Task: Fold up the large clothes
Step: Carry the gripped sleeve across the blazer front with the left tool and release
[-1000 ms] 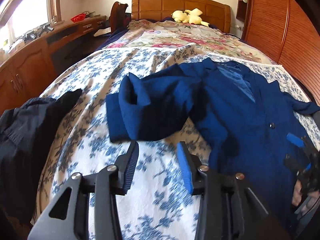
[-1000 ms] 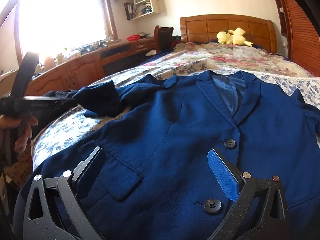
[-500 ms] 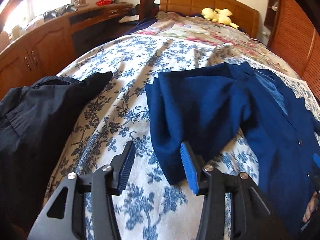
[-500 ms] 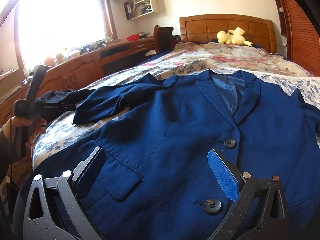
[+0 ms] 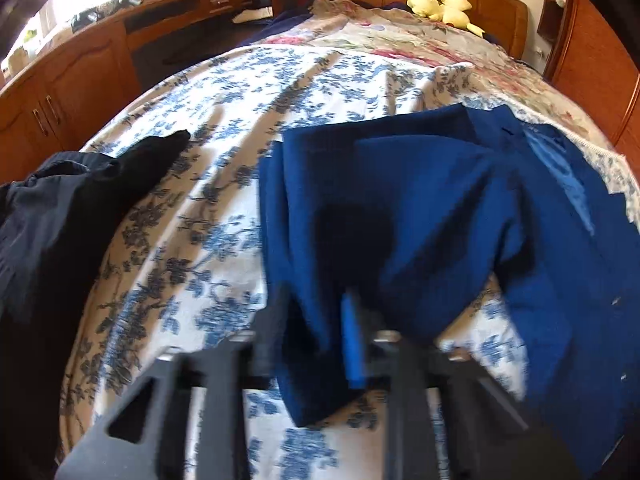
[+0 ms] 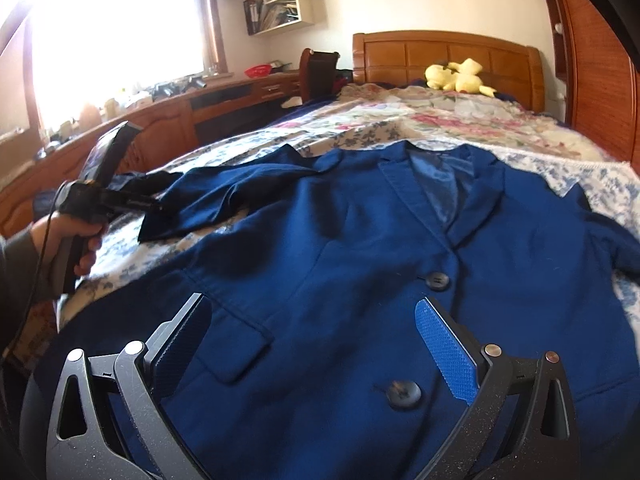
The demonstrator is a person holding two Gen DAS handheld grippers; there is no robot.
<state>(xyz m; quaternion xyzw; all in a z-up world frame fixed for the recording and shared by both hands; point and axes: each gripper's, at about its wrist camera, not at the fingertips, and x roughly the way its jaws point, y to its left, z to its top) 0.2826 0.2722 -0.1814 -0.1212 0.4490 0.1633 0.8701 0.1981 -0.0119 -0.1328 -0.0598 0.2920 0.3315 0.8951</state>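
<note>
- Navy-blue jacket [image 6: 360, 264] lies face up on the bed [image 5: 248, 128], spread over a white bedspread with a blue flower print; its collar points toward the wooden headboard [image 6: 448, 56].
- Left tongs [image 5: 316, 332] are closing on the cuff end of the jacket's sleeve [image 5: 360, 216], and the blue cloth sits between the two fingers. The picture is blurred there, but the fingers look pressed against the fabric.
- From the right wrist view, the left tongs [image 6: 154, 204] meet the sleeve end [image 6: 224, 200] near the edge of the bed, gripped by a person's hand [image 6: 68, 244].
- Right tongs [image 6: 316, 344] stand wide open just above the jacket's lower front. They grip nothing; a pocket flap and the lower button [image 6: 404, 394] lie between the fingers.
- Black garment [image 5: 56, 216] lies bunched at the bed's left edge, apart from the jacket.
- Yellow plush toy [image 6: 460, 76] rests against the headboard.
- Wooden table [image 6: 224, 100] runs under the bright window.
</note>
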